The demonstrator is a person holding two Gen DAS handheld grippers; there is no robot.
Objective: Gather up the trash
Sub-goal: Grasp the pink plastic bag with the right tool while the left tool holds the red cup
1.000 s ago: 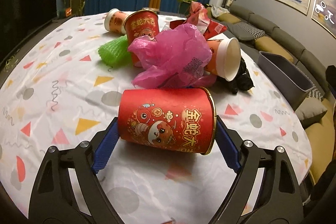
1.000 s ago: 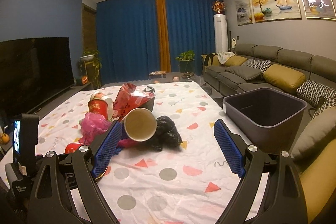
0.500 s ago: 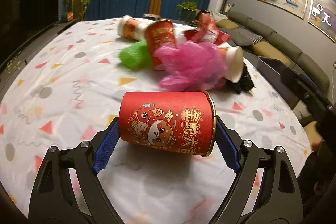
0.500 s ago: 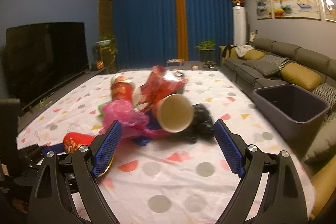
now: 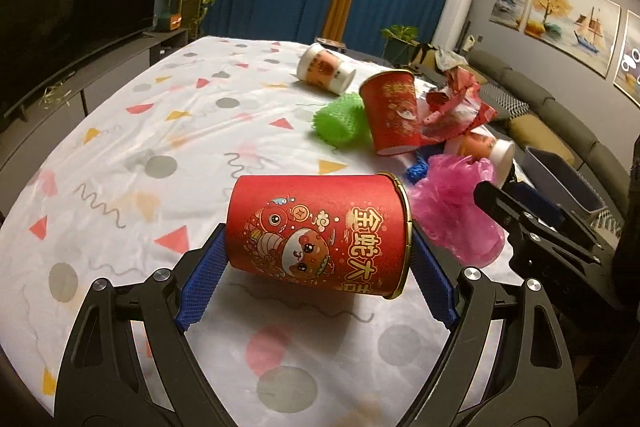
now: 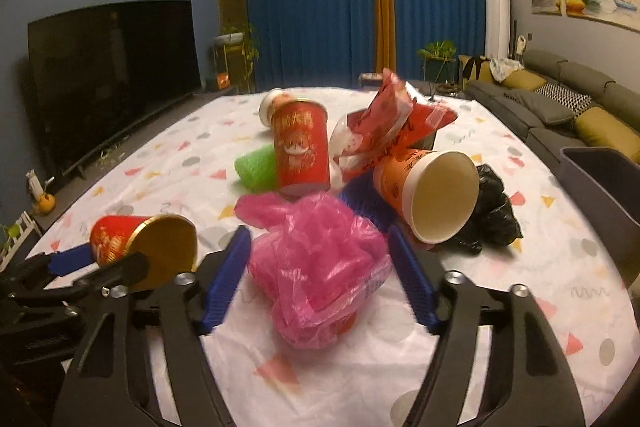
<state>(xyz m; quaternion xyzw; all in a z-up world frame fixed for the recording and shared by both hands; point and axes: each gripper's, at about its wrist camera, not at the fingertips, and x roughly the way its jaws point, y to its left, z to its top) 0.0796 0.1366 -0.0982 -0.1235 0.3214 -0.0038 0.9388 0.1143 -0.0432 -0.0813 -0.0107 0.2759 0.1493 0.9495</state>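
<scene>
Left tool (image 5: pixel 318 253): clamped on a red cup (image 5: pixel 318 233), pads on its base and rim, above the worktop (image 5: pixel 120 147).
Red cup axis: sideways across the jaws, gold rim to the right.
Right tool (image 6: pixel 318 277): jaws closing around the pink bag (image 6: pixel 320 259), which lies crumpled on the worktop between them; pads not yet pressing.
Cups: five, counting the held one.
Bags: one pink, one black (image 6: pixel 496 215).
Bin (image 6: pixel 604 183): far right, beside the worktop.
</scene>
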